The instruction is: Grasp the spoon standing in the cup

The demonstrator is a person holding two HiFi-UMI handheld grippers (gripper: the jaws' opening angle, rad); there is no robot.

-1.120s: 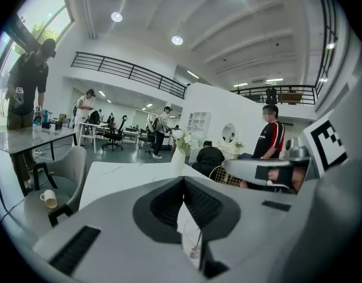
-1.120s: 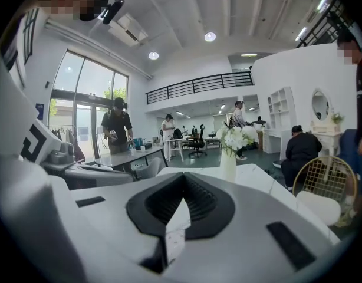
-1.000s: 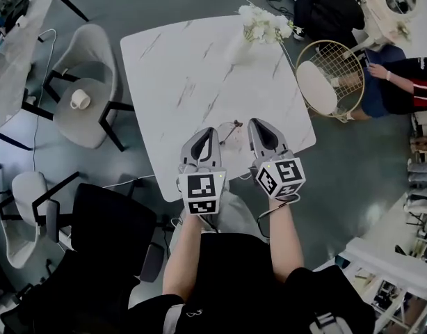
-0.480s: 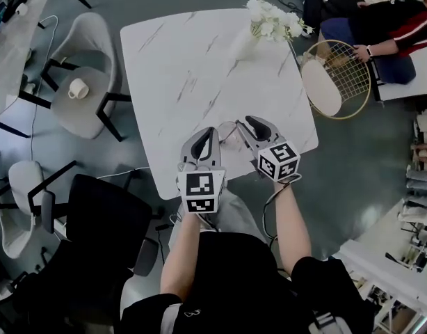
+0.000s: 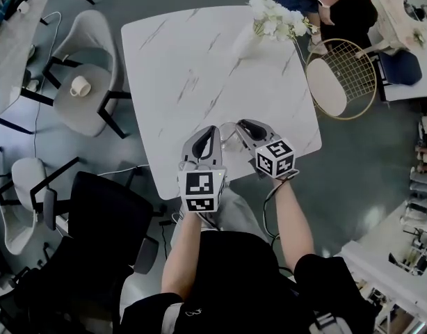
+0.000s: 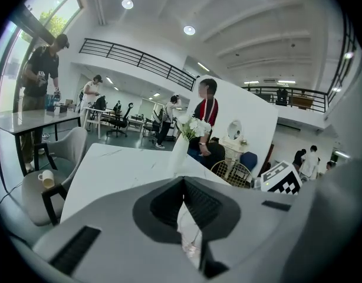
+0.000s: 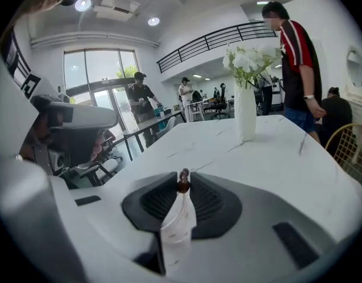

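Jaws of the right gripper (image 7: 184, 178) are closing, with the dark knob of the spoon (image 7: 183, 185) pinched at their tips. The spoon stands in the clear cup (image 7: 177, 223) seen in the slot below. Only the right gripper view shows this. The head view gives just a faint cup (image 5: 229, 134) near the white table's (image 5: 199, 61) front edge, between both grippers. The left gripper (image 6: 183, 179) has its tips together in its own view. A vase of flowers (image 7: 247, 99) stands well beyond.
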